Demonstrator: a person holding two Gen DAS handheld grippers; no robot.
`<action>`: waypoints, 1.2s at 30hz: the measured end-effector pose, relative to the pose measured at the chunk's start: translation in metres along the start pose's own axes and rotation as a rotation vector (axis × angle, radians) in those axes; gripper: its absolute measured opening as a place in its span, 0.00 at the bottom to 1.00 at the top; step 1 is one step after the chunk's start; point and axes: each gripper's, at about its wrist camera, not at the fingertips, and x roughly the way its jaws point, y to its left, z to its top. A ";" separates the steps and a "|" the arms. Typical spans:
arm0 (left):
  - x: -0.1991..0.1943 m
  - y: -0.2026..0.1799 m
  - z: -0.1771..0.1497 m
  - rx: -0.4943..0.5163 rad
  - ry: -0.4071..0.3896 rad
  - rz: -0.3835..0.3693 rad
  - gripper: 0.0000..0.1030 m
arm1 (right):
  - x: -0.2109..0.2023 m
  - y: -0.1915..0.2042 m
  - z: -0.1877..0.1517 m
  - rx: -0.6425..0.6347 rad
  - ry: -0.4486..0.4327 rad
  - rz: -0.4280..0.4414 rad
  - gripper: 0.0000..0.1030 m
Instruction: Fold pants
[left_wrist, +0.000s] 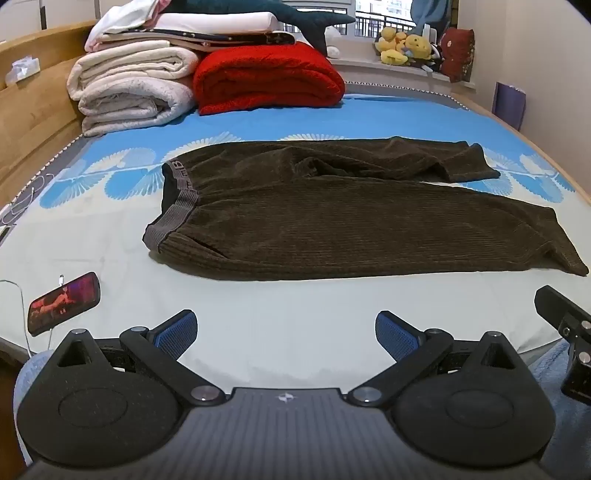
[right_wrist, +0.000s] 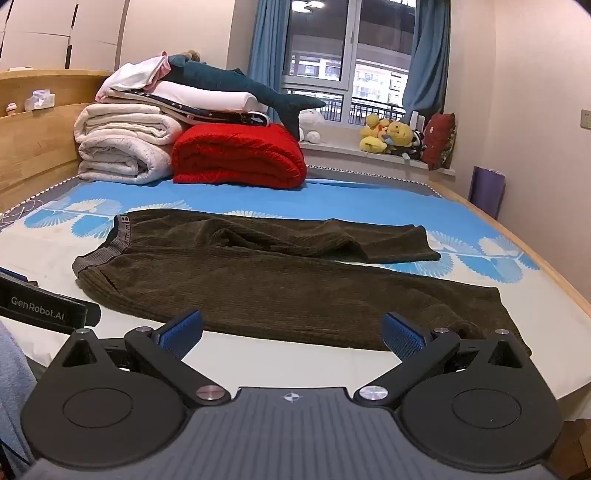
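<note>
Dark brown corduroy pants lie spread across the bed, with the grey waistband at the left and both legs running to the right. The far leg is rumpled and shorter-looking. The pants also show in the right wrist view. My left gripper is open and empty, held above the bed's near edge, short of the pants. My right gripper is open and empty, with its right finger over the near leg's hem.
A phone with a cable lies on the sheet at the near left. Folded white blankets and a red blanket are stacked at the bed's far end. A wooden headboard runs along the left. Plush toys sit on the windowsill.
</note>
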 end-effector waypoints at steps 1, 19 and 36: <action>-0.001 0.000 -0.001 -0.001 -0.003 0.001 1.00 | 0.000 0.000 0.000 0.001 0.002 0.000 0.99; -0.004 0.002 -0.006 0.004 -0.009 0.004 1.00 | 0.003 0.005 -0.001 -0.006 0.007 0.018 0.99; -0.005 0.006 -0.005 -0.005 -0.006 0.002 1.00 | 0.000 0.007 -0.001 -0.007 0.003 0.013 0.99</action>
